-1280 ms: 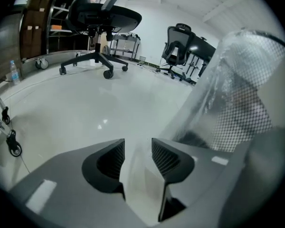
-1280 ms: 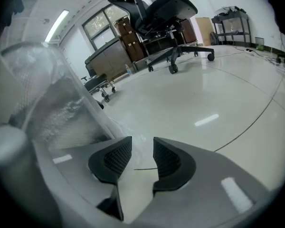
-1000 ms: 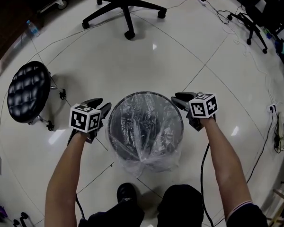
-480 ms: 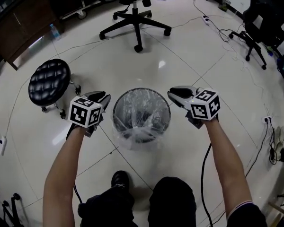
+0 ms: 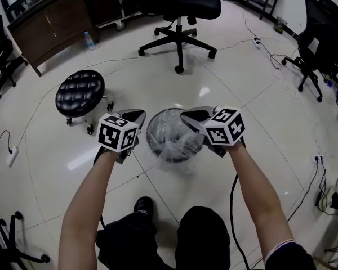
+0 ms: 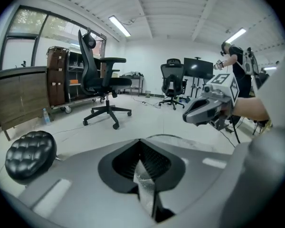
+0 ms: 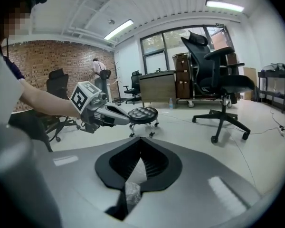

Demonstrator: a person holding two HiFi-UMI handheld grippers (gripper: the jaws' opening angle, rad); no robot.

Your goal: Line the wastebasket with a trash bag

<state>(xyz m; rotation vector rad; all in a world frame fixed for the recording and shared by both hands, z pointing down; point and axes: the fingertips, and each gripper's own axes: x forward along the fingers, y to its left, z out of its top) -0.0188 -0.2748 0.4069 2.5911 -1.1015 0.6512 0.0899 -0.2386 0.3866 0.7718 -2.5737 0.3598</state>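
Comparing the head view with the preceding second shows both grippers lifted away from the wastebasket (image 5: 151,133). They then flanked its rim with jaws spread. Now the left gripper (image 5: 138,115) and the right gripper (image 5: 187,117) hang above its left and right sides, and the wastebasket appears smaller and farther below. Both sets of jaws have just closed and stand pressed together, tip to tip, in each gripper view. A sliver of clear film shows in the slit beneath the meeting tips in both gripper views. Since no film stretches up to either gripper in the head view, this is judged to be the liner seen beyond the jaws rather than a pinch, though that cannot be fully confirmed. The trash bag (image 5: 170,157) sits inside the wastebasket with its mouth turned over the rim and loose film draped down the near side. The wastebasket stands on the floor (image 5: 259,111), in the open middle well away from its edges, just ahead of the person's shoe (image 5: 143,205). By this evidence the lining step appears complete. The right gripper covers the right part of the rim, so the overhang there cannot be checked. The bag's bottom is too small and glossy to make out.
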